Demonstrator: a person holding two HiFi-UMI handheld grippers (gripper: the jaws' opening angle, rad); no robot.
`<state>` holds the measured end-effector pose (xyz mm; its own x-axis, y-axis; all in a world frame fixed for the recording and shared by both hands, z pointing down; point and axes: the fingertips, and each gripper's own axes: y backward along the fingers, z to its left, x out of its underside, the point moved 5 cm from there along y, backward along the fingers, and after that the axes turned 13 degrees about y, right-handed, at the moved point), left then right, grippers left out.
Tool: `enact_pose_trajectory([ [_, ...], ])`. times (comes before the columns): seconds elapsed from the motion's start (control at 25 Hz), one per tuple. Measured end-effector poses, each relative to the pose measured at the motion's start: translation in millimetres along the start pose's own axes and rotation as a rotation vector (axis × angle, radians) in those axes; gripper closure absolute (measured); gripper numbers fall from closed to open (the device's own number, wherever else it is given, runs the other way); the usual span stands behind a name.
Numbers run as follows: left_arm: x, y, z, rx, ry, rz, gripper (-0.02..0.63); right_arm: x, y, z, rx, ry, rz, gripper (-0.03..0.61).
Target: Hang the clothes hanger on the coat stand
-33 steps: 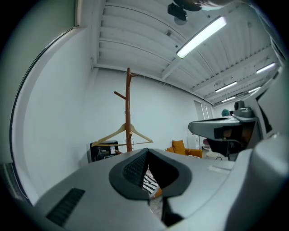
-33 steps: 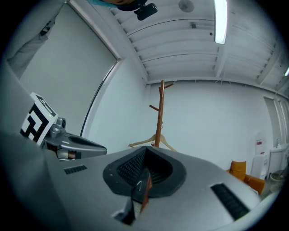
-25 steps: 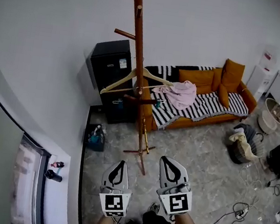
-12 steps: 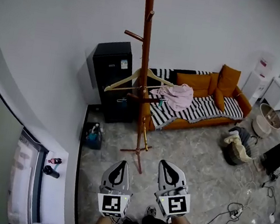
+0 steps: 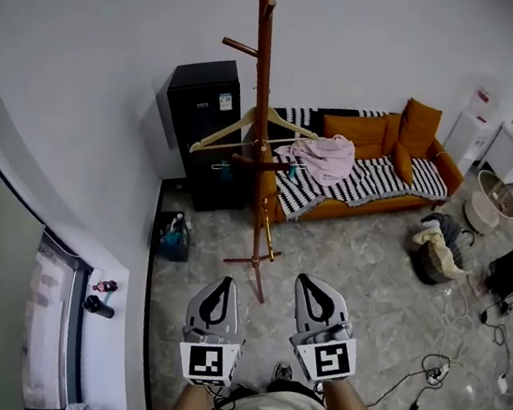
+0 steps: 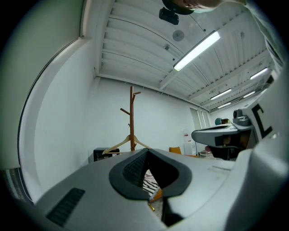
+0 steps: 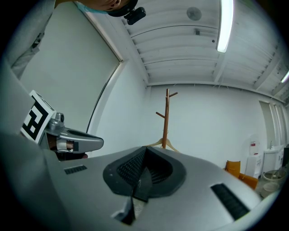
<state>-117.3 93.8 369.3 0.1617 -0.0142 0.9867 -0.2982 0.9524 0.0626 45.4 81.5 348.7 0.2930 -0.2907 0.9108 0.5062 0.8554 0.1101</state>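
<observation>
The left gripper (image 5: 219, 291) and the right gripper (image 5: 315, 293) are side by side at the near edge and point toward the far wall. Each has its jaws pressed together on nothing. Well beyond them, the wooden clothes hanger (image 5: 219, 132) hangs on the brown coat stand (image 5: 262, 58), in front of a black cabinet (image 5: 199, 106) and left of an orange sofa (image 5: 378, 145).

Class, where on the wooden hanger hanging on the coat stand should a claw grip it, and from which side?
Likely the left sloping arm of the wooden hanger, approached from the room side: it juts clear of the coat stand.
</observation>
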Motion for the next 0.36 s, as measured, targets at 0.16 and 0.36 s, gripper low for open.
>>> enact_pose_trajectory([
  [0.16, -4, 0, 1, 0.004, 0.015, -0.015, 0.604, -6, -2, 3, -0.005, 0.008, -0.015, 0.574],
  [0.36, -5, 4, 7, 0.01, 0.035, -0.03, 0.604, -8, -4, 11, -0.004, 0.008, -0.012, 0.575],
])
